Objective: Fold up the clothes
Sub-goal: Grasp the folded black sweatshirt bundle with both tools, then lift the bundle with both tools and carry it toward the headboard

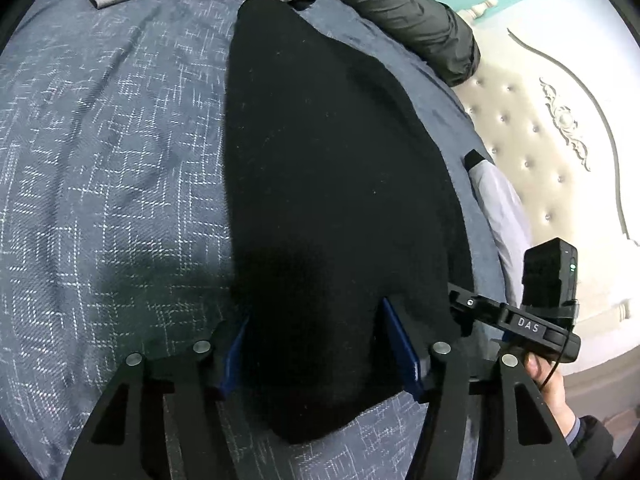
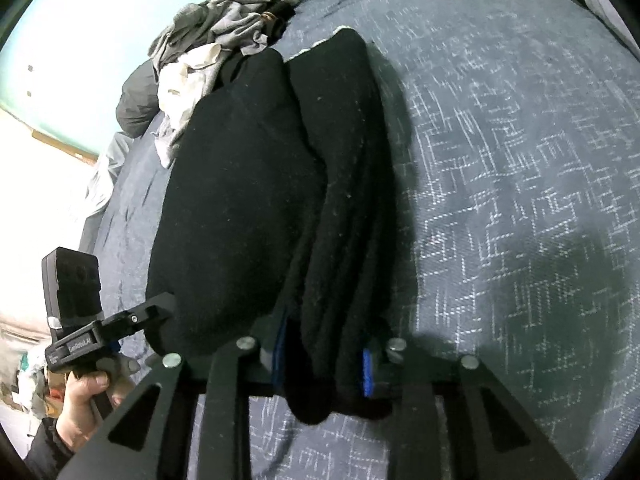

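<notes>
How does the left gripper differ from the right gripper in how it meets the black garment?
The left gripper stands wide open, its fingers astride the black garment; the right gripper is much narrower, seemingly closed on a bunched fold. In the left view the garment lies flat; in the right view it lies gathered in folds. Both are at its near edge, over the blue bedspread.

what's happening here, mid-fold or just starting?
Mid-fold, by the look of it. A person holds a gripper in each hand over a black garment lying long and narrow on the blue patterned bedspread. The left gripper straddles the garment's near end, pads apart. The right gripper is shut on a bunched fold of it. A pile of unfolded clothes waits at the far end.
</notes>
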Tool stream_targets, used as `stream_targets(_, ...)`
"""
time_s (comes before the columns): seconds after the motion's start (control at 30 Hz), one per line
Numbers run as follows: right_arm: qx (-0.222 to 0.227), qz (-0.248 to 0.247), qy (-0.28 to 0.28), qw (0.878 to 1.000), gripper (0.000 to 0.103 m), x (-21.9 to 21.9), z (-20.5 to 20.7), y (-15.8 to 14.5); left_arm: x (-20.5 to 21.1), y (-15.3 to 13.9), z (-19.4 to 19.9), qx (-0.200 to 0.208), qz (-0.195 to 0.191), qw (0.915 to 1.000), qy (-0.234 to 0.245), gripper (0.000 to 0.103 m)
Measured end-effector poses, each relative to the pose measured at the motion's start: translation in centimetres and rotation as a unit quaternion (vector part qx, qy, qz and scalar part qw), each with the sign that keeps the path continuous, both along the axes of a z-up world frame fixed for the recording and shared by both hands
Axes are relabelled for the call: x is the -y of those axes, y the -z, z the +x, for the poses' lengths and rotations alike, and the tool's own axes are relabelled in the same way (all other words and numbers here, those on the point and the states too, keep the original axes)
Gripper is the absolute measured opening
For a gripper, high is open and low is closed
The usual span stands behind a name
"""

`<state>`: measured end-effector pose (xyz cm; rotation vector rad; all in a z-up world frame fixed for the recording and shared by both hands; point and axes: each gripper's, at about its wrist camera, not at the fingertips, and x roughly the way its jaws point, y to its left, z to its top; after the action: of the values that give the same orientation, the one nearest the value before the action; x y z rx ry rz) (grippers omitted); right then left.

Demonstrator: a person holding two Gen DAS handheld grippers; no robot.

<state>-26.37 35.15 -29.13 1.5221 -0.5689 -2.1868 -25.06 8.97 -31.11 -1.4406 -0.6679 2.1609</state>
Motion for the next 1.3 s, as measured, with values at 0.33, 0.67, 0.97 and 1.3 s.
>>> stream_targets(0.33,-0.012,0.008,-0.001,1.0,0.031,0.5,0.1,-0.1,-0.7,0.0,-0.3,-0.006,-0.001,1.0,0.003,0.065)
stream_targets(0.67,-0.065,0.01,-0.017,0.998,0.021,0.5,1.1,-4.3,-2.2,-3.9,0.7,-0.057,-0.034,0.9977,0.009,0.049)
stream_targets(0.97,-0.119,-0.002,-0.023,0.993,0.02,-1.9,2.2,-11.4,-4.6,-10.8,2.4,-0.108,-0.028,0.9934,0.027,0.046)
stream_targets(1.3,-0.168,0.012,-0.014,0.986,0.02,-7.6,4.1,-18.8,-11.5,-17.4,3.5,-0.143,-0.006,0.9883,0.054,0.045)
